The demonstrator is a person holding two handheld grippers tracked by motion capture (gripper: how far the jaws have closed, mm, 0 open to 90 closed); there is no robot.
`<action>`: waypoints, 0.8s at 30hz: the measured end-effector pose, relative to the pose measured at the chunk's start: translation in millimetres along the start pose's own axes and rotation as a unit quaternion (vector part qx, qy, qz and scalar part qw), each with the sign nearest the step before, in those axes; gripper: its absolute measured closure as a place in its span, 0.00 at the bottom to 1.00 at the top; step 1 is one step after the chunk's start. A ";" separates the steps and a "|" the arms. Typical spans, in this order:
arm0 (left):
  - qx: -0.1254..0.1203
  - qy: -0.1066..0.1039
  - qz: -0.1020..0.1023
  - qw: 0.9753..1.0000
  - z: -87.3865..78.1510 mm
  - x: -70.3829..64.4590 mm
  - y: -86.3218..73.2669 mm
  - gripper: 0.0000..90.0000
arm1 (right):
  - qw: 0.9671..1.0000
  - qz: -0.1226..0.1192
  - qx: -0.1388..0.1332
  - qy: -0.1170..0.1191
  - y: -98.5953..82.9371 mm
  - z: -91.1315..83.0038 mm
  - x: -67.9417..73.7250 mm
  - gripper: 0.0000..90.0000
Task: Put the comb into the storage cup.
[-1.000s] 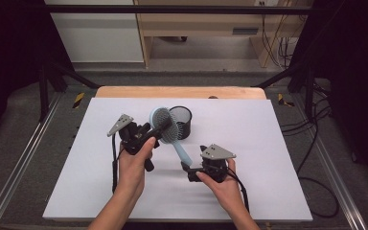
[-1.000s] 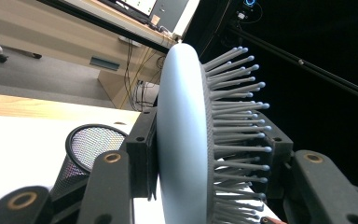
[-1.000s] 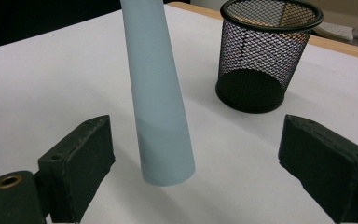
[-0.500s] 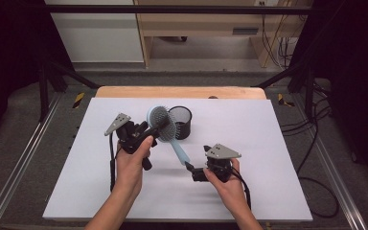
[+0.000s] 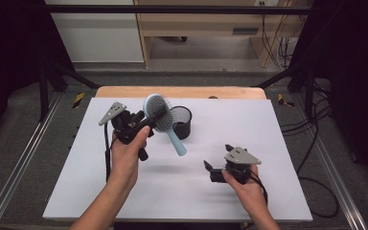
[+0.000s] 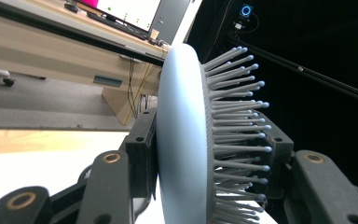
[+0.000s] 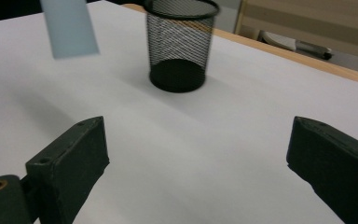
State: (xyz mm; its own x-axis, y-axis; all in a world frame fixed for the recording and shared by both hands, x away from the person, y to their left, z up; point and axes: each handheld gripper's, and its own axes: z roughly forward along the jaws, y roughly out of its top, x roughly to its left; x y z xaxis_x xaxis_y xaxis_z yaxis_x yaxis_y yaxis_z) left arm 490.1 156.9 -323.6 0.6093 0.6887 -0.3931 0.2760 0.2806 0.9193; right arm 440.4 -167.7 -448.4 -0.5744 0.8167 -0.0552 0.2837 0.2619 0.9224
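Note:
A pale blue hairbrush [image 5: 156, 111] hangs above the white table [image 5: 278, 143], handle slanting down to the right. My left gripper [image 5: 147, 119] is shut on its round head. In the left gripper view, the brush head [image 6: 182, 140] stands edge-on between the jaws, bristles pointing right, with my left gripper [image 6: 209, 149] clamped on both sides. A black mesh cup [image 5: 182, 122] stands upright just behind the brush. My right gripper [image 5: 218, 160] sits low at the front right, open and holding nothing. In the right gripper view, my right gripper [image 7: 200, 154] faces the cup [image 7: 182, 46], with the handle tip [image 7: 70, 28] at the upper left.
A wooden strip [image 5: 182, 91] runs along the table's far edge. Metal rails [image 5: 24, 163] flank the table, and cables [image 5: 316, 143] lie on the floor to the right. Bare white surface lies between the right gripper and the cup.
The left gripper has lifted the brush up and slightly left. The handle tip, earlier right by the right gripper's jaws, is now apart from them. The right gripper has drawn back to the right.

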 end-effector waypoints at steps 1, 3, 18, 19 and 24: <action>-0.001 0.000 0.004 1.000 2.2 -1.5 5.0 0.56 | 1.000 0.012 -0.002 -0.014 -8.4 -10.5 -12.1 0.06; -0.002 0.000 0.011 1.000 5.4 -2.9 9.5 0.56 | 1.000 0.023 -0.005 -0.020 -14.6 -17.9 -19.6 0.06; -0.025 0.017 0.020 0.999 32.6 5.1 30.5 0.56 | 0.997 0.044 -0.038 -0.052 -28.6 -31.7 -32.4 0.05; -0.025 0.017 0.020 0.999 32.6 5.1 30.5 0.56 | 0.997 0.040 -0.037 -0.051 -28.7 -31.1 -31.5 0.05; -0.033 0.023 0.035 0.999 37.3 6.2 36.0 0.56 | 0.997 0.033 -0.040 -0.052 -28.7 -29.8 -29.8 0.05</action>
State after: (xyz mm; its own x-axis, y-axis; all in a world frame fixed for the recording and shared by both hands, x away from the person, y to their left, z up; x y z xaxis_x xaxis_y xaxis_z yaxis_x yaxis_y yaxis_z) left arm 531.5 146.4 -293.6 0.5901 0.7380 -0.3273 0.1825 0.2730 0.9445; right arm 426.5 -214.9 -461.8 -0.4723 0.8810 -0.0279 0.2548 0.1668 0.9525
